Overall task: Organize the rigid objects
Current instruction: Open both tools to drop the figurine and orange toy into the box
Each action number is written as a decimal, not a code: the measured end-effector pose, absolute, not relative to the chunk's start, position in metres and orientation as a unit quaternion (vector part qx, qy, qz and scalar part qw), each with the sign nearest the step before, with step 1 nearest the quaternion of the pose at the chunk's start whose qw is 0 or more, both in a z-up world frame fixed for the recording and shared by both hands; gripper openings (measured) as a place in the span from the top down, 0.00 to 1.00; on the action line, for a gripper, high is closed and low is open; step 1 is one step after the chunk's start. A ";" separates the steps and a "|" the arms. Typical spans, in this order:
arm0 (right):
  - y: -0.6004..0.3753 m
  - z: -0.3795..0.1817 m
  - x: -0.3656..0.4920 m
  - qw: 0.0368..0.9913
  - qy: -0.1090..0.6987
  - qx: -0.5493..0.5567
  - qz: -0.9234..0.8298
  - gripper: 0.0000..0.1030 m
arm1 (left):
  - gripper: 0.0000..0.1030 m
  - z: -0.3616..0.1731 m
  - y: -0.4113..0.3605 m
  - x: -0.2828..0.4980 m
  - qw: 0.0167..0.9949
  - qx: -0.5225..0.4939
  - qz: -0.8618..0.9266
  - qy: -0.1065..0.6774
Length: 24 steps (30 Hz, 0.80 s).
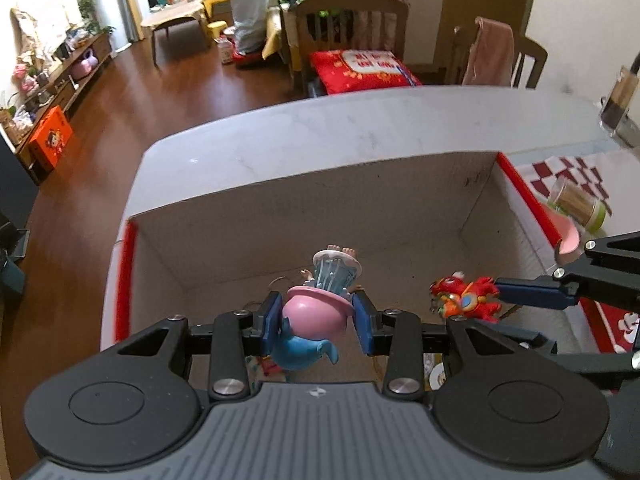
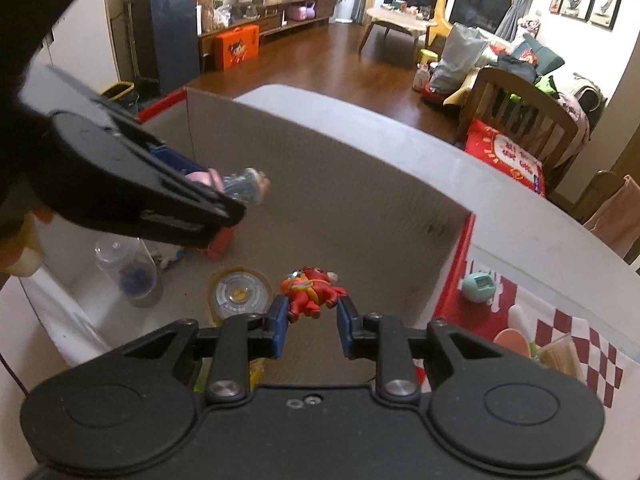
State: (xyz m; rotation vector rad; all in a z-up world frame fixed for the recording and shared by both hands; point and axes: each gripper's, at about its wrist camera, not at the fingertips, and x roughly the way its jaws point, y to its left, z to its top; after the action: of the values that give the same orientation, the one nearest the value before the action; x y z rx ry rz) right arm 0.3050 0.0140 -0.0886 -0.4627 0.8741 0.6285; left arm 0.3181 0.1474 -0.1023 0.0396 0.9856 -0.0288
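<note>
My left gripper (image 1: 316, 322) is shut on a pink and blue figurine (image 1: 316, 312) and holds it over the open cardboard box (image 1: 320, 216). The figurine also shows in the right wrist view (image 2: 240, 184), above the box's left part. My right gripper (image 2: 311, 312) is shut on a small red toy animal (image 2: 310, 290) with a key ring, also held over the box. In the left wrist view the red toy (image 1: 466, 298) sits at the tip of the right gripper's blue pad (image 1: 532, 292).
Inside the box lie a clear bottle (image 2: 128, 270), a round tape-like disc (image 2: 238, 292) and a red block (image 2: 220, 244). On the checked cloth (image 2: 560, 344) right of the box are a teal egg toy (image 2: 478, 282), a pink scoop (image 1: 568, 240) and a toothpick jar (image 1: 576, 204).
</note>
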 end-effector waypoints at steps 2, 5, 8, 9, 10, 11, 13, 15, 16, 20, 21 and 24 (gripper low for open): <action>0.017 -0.091 0.304 0.828 0.415 -0.227 0.300 0.76 | 0.64 -0.108 0.145 0.325 0.874 0.024 -0.018 0.485; 0.022 -0.093 0.302 0.823 0.416 -0.238 0.304 0.76 | 0.64 -0.117 0.140 0.334 0.861 0.035 -0.026 0.506; 0.023 -0.092 0.302 0.820 0.425 -0.230 0.308 0.76 | 0.64 -0.123 0.136 0.338 0.852 0.042 -0.034 0.521; 0.023 -0.092 0.302 0.818 0.426 -0.229 0.310 0.76 | 0.64 -0.125 0.135 0.339 0.849 0.043 -0.036 0.525; 0.023 -0.092 0.302 0.817 0.426 -0.232 0.311 0.76 | 0.64 -0.127 0.134 0.340 0.846 0.045 -0.037 0.530; 0.024 -0.092 0.302 0.817 0.426 -0.235 0.311 0.76 | 0.64 -0.129 0.133 0.341 0.843 0.047 -0.038 0.535; 0.023 -0.093 0.303 0.816 0.431 -0.233 0.308 0.76 | 0.64 -0.133 0.131 0.341 0.837 0.052 -0.039 0.543; 0.021 -0.094 0.305 0.815 0.437 -0.227 0.306 0.76 | 0.64 -0.137 0.130 0.340 0.833 0.052 -0.041 0.549; 0.020 -0.094 0.306 0.815 0.439 -0.225 0.304 0.76 | 0.64 -0.138 0.131 0.339 0.832 0.050 -0.042 0.551; 0.018 -0.093 0.307 0.815 0.440 -0.222 0.304 0.75 | 0.64 -0.141 0.130 0.340 0.829 0.049 -0.043 0.555; 0.018 -0.093 0.307 0.814 0.441 -0.223 0.304 0.75 | 0.64 -0.140 0.130 0.340 0.830 0.050 -0.044 0.554; 0.017 -0.091 0.306 0.815 0.441 -0.221 0.304 0.72 | 0.64 -0.137 0.129 0.341 0.832 0.048 -0.047 0.551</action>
State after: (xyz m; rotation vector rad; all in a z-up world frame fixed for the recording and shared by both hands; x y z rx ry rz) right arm 0.3055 0.0168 -0.0909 -0.4709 0.9396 0.6479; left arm 0.3413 0.1293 -0.1371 0.1017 1.1672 -0.0995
